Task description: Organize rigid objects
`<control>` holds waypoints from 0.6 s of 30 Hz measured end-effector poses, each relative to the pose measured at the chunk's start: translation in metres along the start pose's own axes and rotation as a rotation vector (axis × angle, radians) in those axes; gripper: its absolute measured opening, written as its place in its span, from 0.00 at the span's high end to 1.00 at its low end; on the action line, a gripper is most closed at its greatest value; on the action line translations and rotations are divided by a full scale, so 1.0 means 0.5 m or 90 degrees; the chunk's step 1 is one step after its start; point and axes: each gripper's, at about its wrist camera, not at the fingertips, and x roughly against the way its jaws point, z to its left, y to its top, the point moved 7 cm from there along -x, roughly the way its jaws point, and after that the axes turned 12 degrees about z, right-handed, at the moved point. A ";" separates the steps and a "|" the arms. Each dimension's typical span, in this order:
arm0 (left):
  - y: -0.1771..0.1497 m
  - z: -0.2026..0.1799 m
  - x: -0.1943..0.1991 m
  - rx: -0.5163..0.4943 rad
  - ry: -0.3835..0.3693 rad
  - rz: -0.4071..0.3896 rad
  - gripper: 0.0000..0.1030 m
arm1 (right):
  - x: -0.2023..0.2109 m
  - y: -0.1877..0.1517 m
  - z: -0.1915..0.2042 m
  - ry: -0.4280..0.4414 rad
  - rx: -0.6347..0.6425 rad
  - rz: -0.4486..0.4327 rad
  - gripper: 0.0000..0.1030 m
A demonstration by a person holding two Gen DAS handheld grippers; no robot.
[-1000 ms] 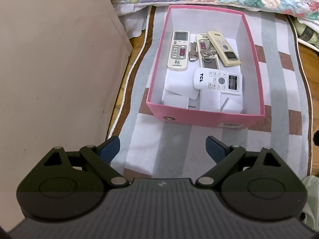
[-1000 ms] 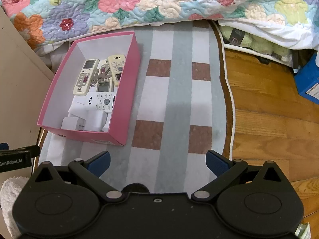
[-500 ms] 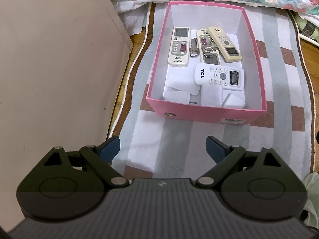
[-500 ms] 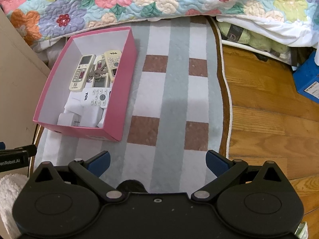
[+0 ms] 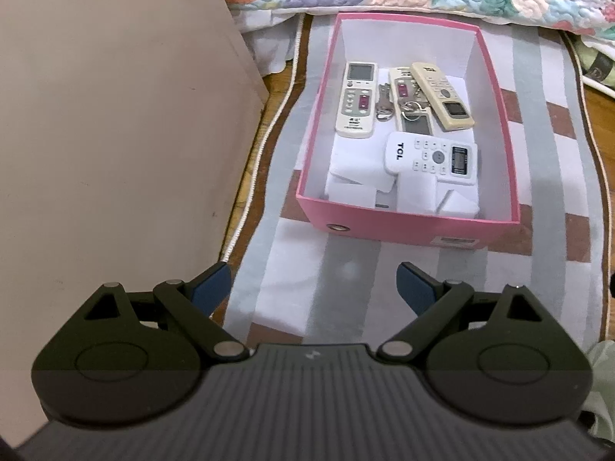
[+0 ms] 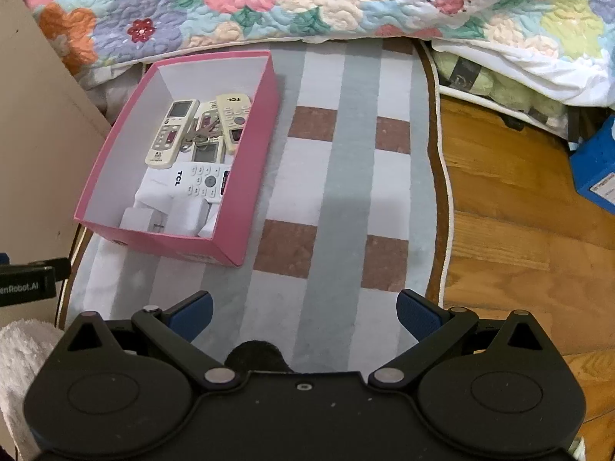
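Count: 1 pink box (image 5: 407,226). Inside it: 4 remotes, i.e. 3 cream ones (image 5: 356,100) plus 1 white TCL remote (image 5: 430,157); 1 bunch of keys (image 5: 384,105); several small white boxes (image 5: 349,192), exact number unclear. 1 striped rug (image 6: 346,176).

Lying matt and smooth on a flat-woven cloth rug of grey, white and brown checks (image 6: 338,176): a pink cardboard box with white paper-like inner walls (image 5: 496,88). Showing inside it, smooth plastic remotes, one white TCL-marked (image 5: 432,157), and shiny metal keys on a ring (image 5: 384,101). Gleaming at the right, glossy varnished wooden floorboards (image 6: 511,207). Puckering behind, a stitched floral cloth quilt (image 6: 307,0). Spreading matt, a beige cabinet panel (image 5: 115,134).
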 end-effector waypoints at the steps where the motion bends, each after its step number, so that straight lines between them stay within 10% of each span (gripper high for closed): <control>1: 0.001 0.003 -0.001 0.006 0.001 0.000 0.09 | 0.001 0.000 0.002 0.000 0.002 0.000 0.00; 18: -0.002 0.020 -0.008 0.029 0.012 0.005 0.09 | 0.000 -0.001 -0.001 -0.009 0.005 0.002 0.00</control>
